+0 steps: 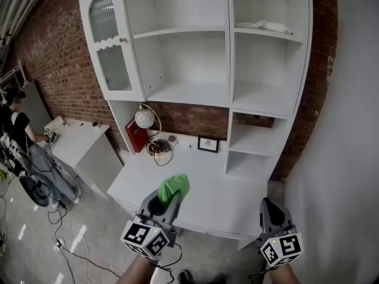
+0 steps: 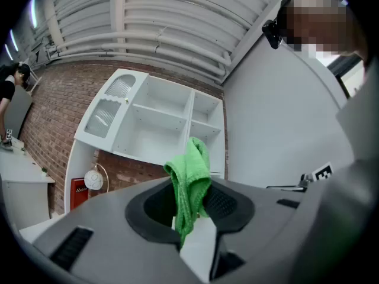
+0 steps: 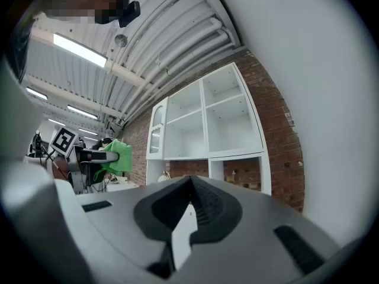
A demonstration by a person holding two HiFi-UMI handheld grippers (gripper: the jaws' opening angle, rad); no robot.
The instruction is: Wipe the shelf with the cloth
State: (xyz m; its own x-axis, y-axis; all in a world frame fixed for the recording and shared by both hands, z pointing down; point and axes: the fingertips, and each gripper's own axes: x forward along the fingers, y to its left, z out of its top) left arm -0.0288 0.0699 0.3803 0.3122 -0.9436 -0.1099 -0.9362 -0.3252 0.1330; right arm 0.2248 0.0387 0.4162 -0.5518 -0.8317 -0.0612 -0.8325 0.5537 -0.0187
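Observation:
A white shelf unit (image 1: 228,70) with several open compartments stands against the brick wall, above a white desk top (image 1: 195,188). My left gripper (image 1: 169,197) is shut on a bright green cloth (image 1: 173,187), held up over the desk's front part; the cloth (image 2: 189,182) sticks up from between the jaws in the left gripper view. My right gripper (image 1: 271,210) hangs low at the right, off the desk's front right corner, its jaws closed together with nothing between them (image 3: 188,209). From the right gripper view the cloth (image 3: 118,157) and the shelf unit (image 3: 207,123) both show.
On the desk's back stand a red book (image 1: 136,135), a globe lamp (image 1: 144,119) with a coiled cable (image 1: 159,148), and a small framed picture (image 1: 208,144). A white rag (image 1: 263,25) lies on an upper right shelf. A person (image 1: 23,141) sits at far left by a low white cabinet (image 1: 80,144). A glass cabinet door (image 1: 109,43) stands open.

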